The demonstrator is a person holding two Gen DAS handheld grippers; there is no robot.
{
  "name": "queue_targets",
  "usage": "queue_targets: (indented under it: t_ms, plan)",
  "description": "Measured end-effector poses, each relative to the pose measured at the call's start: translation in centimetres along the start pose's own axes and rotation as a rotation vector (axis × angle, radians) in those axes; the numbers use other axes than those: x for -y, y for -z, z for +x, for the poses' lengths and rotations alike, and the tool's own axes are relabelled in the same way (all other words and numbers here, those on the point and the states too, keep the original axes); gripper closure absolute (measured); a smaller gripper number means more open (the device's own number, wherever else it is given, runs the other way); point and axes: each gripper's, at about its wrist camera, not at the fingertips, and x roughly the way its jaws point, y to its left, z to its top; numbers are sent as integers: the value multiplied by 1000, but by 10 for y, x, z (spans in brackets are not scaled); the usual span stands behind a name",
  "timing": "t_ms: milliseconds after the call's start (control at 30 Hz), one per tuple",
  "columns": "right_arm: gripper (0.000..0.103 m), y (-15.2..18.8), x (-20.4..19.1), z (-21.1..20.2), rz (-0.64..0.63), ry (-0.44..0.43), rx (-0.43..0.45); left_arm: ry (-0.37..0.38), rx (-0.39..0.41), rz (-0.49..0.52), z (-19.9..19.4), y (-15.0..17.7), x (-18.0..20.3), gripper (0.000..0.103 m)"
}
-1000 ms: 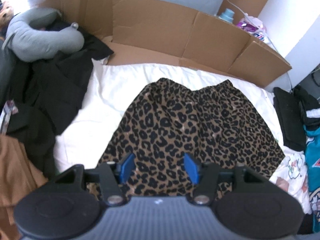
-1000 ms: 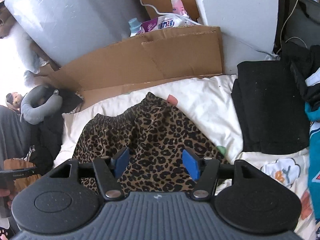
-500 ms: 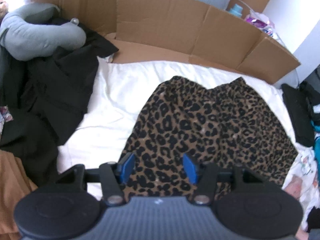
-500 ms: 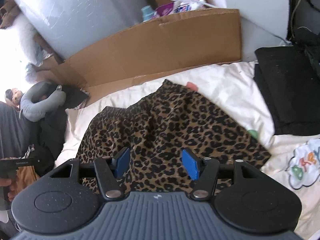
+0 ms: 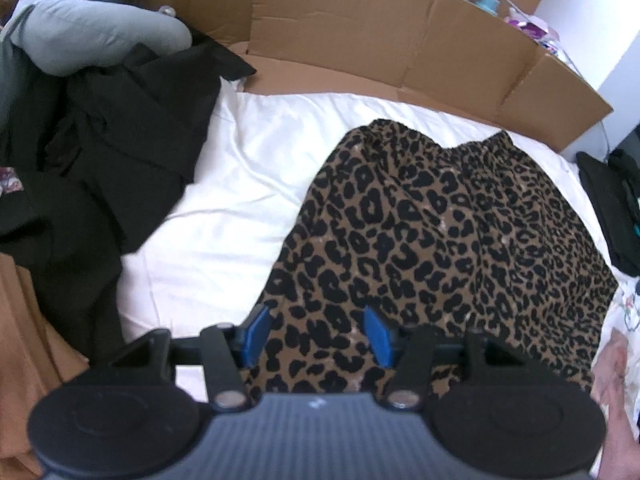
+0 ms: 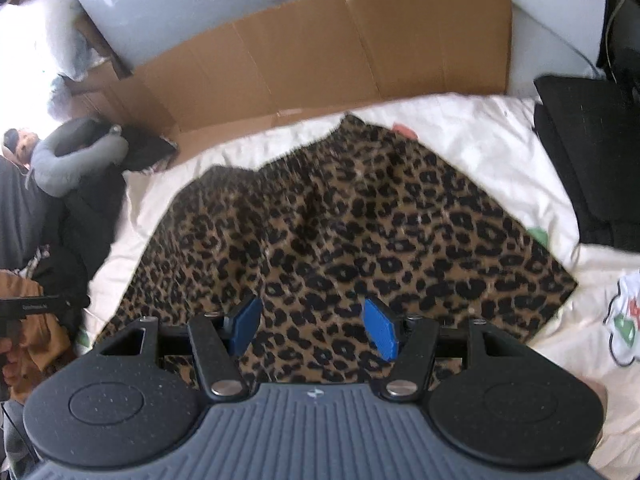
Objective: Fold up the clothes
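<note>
A leopard-print skirt (image 5: 440,232) lies spread flat on a white bed sheet (image 5: 224,208), its gathered waistband toward the far cardboard. My left gripper (image 5: 316,330) hovers open over the skirt's near left hem, blue pads apart with nothing pinched. In the right wrist view the same skirt (image 6: 352,232) fills the middle. My right gripper (image 6: 312,326) stands open above the near hem, its blue pads wide apart and clear of the cloth.
Flattened cardboard (image 5: 360,36) walls the far side of the bed. A heap of black clothes (image 5: 100,152) and a grey neck pillow (image 5: 80,40) lie left. Folded black garments (image 6: 592,160) sit right. A brown garment (image 5: 20,340) lies at the near left.
Both grippers have sunk toward the bed and come closer to the skirt's near hem, so the skirt looks larger. The jaws kept about the same gap.
</note>
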Motion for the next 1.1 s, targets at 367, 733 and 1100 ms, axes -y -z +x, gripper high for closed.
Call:
queue_targets:
  t_ms: [367,733,1100]
  plan:
    - [39,36,-4,14,-10,12,-46,-14,-14,-25,7,27,-19,48]
    - [41,56,-29,36,-80,-60,-81,-62,-39,-35,23,44,-48,51]
    - [42,80,-42,50,-129,-78,-155,-26,-76,-70,61,69,-71,58]
